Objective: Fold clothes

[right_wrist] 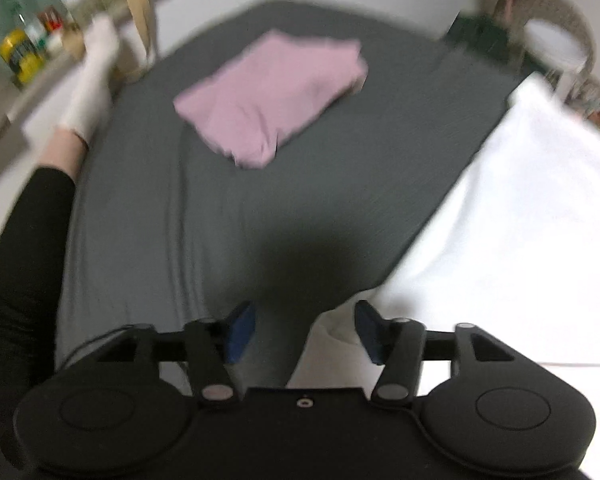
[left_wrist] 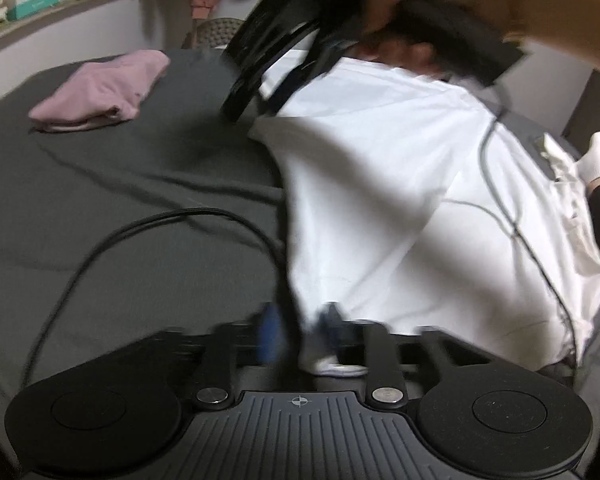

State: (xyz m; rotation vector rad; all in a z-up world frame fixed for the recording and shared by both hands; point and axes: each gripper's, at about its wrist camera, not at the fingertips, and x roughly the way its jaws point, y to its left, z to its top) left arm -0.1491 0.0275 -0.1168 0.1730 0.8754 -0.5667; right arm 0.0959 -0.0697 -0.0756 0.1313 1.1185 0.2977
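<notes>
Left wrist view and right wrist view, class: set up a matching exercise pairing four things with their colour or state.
Things:
1. folded garment
2. spread-out garment
3. bed sheet
4. right hand-held gripper

Colour or state:
A. white
B. open
C. pink
D. dark grey

Pairs: 1-C, 2-A, 3-D, 4-B

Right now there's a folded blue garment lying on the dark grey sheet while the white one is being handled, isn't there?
Not quite: the folded garment is pink, not blue, as the right wrist view shows clearly. It does lie on the dark grey sheet, apart from the white garment being handled.
</notes>
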